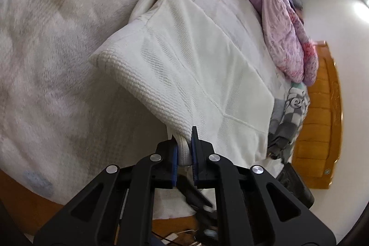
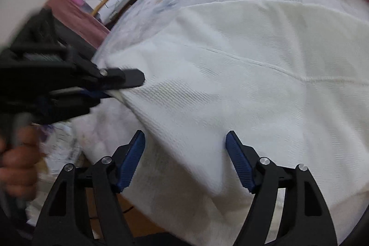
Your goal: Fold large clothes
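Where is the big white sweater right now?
The white sweater lies spread on the bed, in the middle of both views, beside the purple quilt. The left tongs pinch its ribbed corner; the right tongs stand open over it.

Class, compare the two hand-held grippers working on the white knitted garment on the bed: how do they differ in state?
The left gripper has its jaws shut on the ribbed hem of the white knitted garment; the right gripper has its jaws spread wide. The left gripper lifts its corner off the bed; the right gripper holds nothing, the cloth merely lying between its blue pads. Both are black with blue pads.
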`<move>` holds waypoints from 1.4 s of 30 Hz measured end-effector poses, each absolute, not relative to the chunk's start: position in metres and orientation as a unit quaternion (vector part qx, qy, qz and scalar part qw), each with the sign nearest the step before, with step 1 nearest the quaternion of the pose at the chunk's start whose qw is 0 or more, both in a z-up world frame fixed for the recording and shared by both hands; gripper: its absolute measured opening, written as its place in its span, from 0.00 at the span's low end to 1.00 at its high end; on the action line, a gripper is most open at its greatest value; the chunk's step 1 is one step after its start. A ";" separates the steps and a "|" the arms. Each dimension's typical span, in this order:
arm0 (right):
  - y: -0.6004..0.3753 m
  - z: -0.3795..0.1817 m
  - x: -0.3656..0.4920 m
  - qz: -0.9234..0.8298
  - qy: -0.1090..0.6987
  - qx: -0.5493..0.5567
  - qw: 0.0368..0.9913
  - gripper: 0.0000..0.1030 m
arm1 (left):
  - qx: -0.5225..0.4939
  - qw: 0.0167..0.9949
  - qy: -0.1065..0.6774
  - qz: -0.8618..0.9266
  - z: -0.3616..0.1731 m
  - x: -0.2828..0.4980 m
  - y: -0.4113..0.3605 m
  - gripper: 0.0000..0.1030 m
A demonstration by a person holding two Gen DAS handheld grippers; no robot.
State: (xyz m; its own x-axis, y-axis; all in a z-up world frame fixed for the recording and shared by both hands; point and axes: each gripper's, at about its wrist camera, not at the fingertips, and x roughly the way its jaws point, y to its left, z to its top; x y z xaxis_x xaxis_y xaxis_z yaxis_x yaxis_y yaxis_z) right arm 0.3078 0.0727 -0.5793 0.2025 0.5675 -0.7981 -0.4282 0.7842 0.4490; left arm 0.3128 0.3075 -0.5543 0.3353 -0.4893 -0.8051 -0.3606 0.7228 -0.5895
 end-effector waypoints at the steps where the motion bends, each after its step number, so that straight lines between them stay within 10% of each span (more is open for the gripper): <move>1: 0.081 -0.582 0.308 0.314 0.537 0.053 0.781 0.71 | -0.368 0.728 0.577 -0.043 -0.555 0.316 0.302 0.09; 7: 0.100 -0.591 0.324 0.263 0.520 0.071 0.809 0.73 | -0.358 0.735 0.573 -0.047 -0.547 0.319 0.297 0.08; 12: 0.095 -0.594 0.339 0.249 0.542 0.154 0.788 0.16 | -0.341 0.740 0.577 -0.060 -0.541 0.328 0.282 0.14; 14: 0.080 -0.598 0.340 0.242 0.552 0.205 0.771 0.12 | -0.338 0.754 0.560 -0.067 -0.532 0.326 0.277 0.26; 16: 0.055 -0.604 0.341 0.235 0.553 0.284 0.747 0.11 | -0.315 0.789 0.524 -0.061 -0.512 0.320 0.271 0.49; 42: -0.247 -0.641 0.278 0.008 0.431 0.612 0.663 0.11 | -0.280 0.752 0.596 -0.008 -0.595 0.345 0.144 0.62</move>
State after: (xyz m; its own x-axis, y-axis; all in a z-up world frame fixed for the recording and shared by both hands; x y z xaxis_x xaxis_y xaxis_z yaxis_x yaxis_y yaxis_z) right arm 0.2775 -0.2467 -0.6409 0.6290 0.5378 -0.5614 0.5164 0.2508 0.8188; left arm 0.3446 0.1438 -0.5952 0.2885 -0.3458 -0.8928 -0.3223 0.8430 -0.4307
